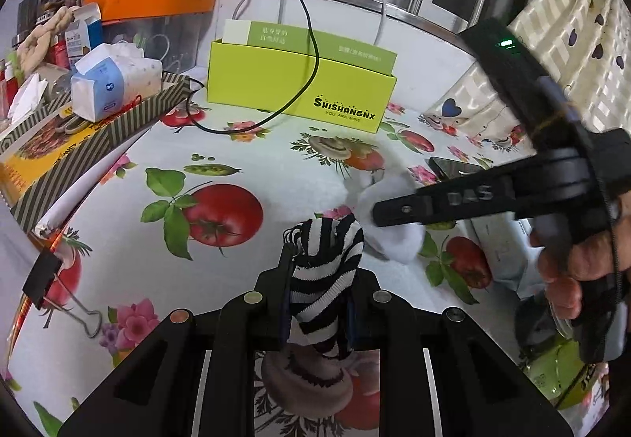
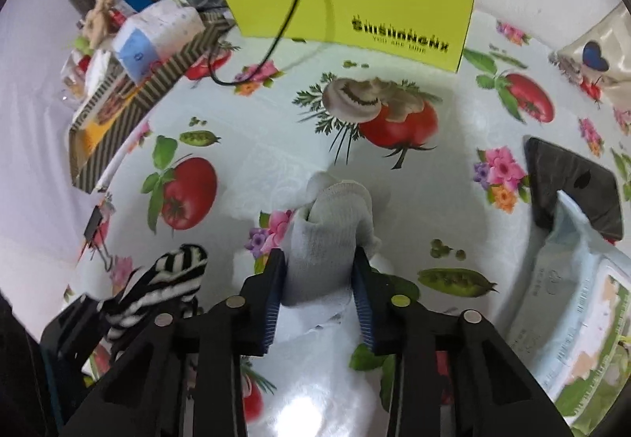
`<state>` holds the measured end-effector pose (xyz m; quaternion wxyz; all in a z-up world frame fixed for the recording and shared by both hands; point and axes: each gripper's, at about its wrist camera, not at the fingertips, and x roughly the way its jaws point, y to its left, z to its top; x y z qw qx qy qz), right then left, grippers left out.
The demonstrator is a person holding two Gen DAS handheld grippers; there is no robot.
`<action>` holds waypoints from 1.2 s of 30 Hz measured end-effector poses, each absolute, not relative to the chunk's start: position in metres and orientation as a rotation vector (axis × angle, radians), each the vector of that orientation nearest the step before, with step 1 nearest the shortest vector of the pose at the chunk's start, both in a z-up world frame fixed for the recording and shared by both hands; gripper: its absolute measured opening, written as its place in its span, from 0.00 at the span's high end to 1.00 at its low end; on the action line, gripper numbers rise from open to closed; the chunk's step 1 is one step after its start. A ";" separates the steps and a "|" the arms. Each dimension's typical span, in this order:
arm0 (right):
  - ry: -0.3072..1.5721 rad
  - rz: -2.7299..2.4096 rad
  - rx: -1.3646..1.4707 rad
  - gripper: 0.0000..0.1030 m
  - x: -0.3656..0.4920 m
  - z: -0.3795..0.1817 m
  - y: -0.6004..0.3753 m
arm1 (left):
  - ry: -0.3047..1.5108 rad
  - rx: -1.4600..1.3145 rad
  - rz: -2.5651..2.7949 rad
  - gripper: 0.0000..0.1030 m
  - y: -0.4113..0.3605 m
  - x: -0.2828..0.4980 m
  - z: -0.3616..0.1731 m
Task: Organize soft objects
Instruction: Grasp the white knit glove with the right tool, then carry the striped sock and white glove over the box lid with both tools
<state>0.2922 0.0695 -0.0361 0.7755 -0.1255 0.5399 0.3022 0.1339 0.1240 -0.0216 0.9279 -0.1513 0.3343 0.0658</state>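
Note:
My left gripper (image 1: 315, 279) is shut on a black-and-white striped sock (image 1: 325, 279), held above the vegetable-print tablecloth. The striped sock also shows at the lower left of the right wrist view (image 2: 165, 283). My right gripper (image 2: 319, 279) is shut on a white sock (image 2: 327, 239), also off the table. In the left wrist view the white sock (image 1: 390, 228) hangs from the right gripper (image 1: 386, 214), just right of the striped one. An open lime-green box (image 1: 299, 86) stands at the back of the table, and it also shows in the right wrist view (image 2: 355, 7).
A black cable (image 1: 292, 98) runs across the green box's front. A striped box (image 1: 90, 137) with a tissue pack (image 1: 114, 82) stands at left, with a binder clip (image 1: 59, 287) near the left edge. A dark phone (image 2: 572, 184) and a wipes pack (image 2: 572, 303) lie at right.

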 end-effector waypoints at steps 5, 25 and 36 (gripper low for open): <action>1.104 0.683 -0.276 0.71 0.271 -0.016 0.052 | 0.690 -0.312 0.134 0.80 0.124 0.135 -0.024; 0.828 0.706 -0.200 0.71 0.161 0.037 -0.034 | 0.632 -0.263 0.064 0.80 0.076 0.093 0.016; 0.750 0.685 -0.143 0.71 0.129 0.046 -0.077 | 0.611 -0.213 0.023 0.80 0.046 0.076 0.038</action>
